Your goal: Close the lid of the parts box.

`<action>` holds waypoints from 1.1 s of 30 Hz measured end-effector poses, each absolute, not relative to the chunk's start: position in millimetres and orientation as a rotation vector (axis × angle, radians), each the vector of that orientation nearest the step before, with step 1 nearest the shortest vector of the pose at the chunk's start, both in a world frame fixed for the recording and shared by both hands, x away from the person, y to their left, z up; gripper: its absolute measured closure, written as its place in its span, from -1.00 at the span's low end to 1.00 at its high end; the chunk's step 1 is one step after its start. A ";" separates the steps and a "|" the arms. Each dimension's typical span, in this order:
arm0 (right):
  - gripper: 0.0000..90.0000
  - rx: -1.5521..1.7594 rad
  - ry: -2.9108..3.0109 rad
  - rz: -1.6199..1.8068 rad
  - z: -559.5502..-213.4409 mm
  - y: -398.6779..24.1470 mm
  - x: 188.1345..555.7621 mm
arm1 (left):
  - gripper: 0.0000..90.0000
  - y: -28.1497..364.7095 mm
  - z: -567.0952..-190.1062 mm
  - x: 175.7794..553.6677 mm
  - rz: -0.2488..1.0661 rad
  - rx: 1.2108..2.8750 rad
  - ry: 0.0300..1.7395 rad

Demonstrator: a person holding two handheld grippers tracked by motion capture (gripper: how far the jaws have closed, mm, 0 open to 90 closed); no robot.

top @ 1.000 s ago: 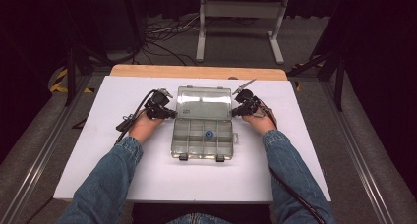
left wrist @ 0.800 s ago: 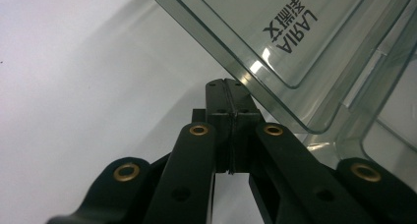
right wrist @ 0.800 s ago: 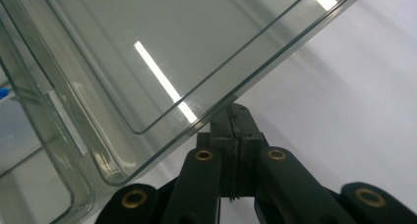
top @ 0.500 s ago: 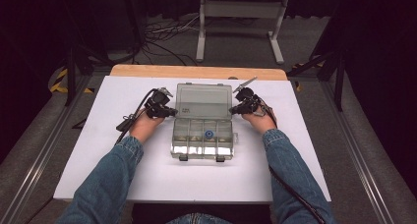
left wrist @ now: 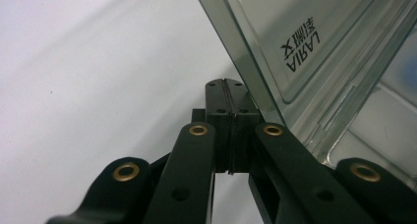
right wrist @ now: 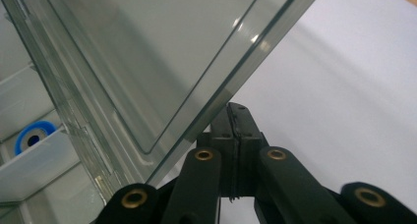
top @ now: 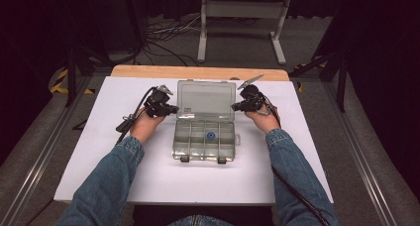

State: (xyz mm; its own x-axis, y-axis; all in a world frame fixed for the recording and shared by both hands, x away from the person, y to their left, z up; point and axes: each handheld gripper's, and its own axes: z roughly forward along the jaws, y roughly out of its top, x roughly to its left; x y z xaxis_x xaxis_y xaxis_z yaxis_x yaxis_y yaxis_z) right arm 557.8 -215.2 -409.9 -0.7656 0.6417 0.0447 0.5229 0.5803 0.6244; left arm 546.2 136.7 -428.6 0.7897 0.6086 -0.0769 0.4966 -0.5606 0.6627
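A clear plastic compartment box [top: 204,139] lay at the middle of the white tabletop [top: 99,156], its transparent lid [top: 206,100] swung open and standing tilted back from the far edge of the tray. A person in denim sleeves flanked the box with a gripper in each hand. The left gripper [top: 173,108] sat just off the lid's left edge, jaws pressed fully together with nothing between them; in the left gripper view its closed tips [left wrist: 226,86] lay against, or just beside, the lid's lower side edge [left wrist: 275,62], though contact could not be judged for certain. The right gripper [top: 235,107] mirrored it at the lid's right edge, jaws likewise closed on nothing, its tips [right wrist: 236,113] tucked under the slanting lid [right wrist: 162,62] in the right gripper view. Inside the box, a small blue ring [top: 210,135] rested in a middle compartment. The two front latches [top: 184,158] of the box hung undone at its near edge.
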 end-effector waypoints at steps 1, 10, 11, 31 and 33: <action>1.00 0.966 2.622 0.946 -409.1 -215.2 557.7 | 0.99 137.2 -428.0 546.0 0.219 2.275 0.816; 1.00 0.945 2.600 0.970 -398.4 -216.7 553.4 | 0.99 137.0 -423.5 542.9 0.231 2.275 0.805; 1.00 0.949 2.595 0.973 -397.2 -216.9 552.9 | 0.99 137.0 -422.7 542.3 0.234 2.271 0.808; 1.00 0.844 2.563 1.022 -371.0 -221.3 535.2 | 0.99 143.0 -406.9 532.6 0.249 2.246 0.758; 1.00 0.836 2.566 1.025 -369.3 -221.4 533.8 | 0.99 143.4 -405.4 532.0 0.245 2.242 0.748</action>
State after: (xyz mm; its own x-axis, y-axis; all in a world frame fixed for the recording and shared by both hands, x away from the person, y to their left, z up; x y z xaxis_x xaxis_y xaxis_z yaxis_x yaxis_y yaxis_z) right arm 533.8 -221.4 -369.3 -0.8026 0.5962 -0.0220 0.4170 0.5870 0.6939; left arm 532.0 143.4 -405.4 0.8111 0.5828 -0.0506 0.4398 -0.5505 0.7095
